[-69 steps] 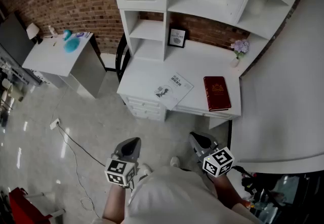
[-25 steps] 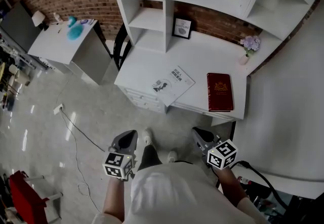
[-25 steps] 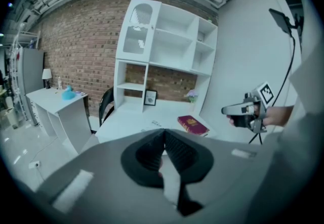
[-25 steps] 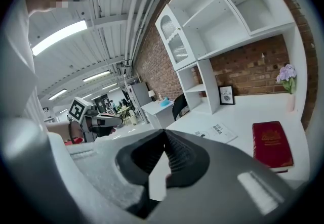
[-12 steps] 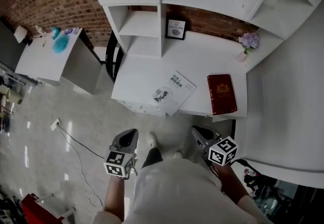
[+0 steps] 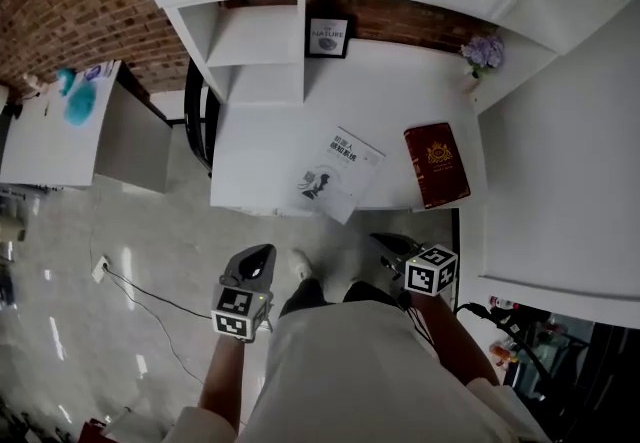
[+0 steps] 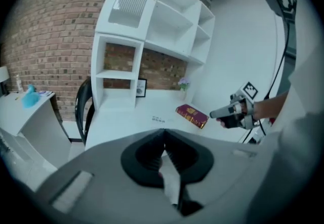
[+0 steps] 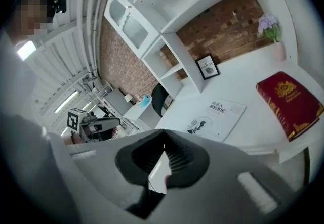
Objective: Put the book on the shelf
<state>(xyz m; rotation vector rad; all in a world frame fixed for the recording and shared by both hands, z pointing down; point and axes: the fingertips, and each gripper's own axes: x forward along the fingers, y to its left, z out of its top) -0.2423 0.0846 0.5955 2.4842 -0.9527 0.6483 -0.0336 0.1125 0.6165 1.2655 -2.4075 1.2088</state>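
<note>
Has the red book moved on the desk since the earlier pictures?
No. The book lies as before, right of the booklet, at the front edge of the desk.

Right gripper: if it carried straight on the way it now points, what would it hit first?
Probably the front edge of the white desk, near the booklet. The right gripper, shut and empty, aims there; the red book lies right of that line. Depth is unclear.

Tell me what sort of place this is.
Probably a study or home-office corner. A white desk with a shelf unit on top stands against a brick wall. A red book and a booklet lie on the desk, and a framed picture stands at its back.
</note>
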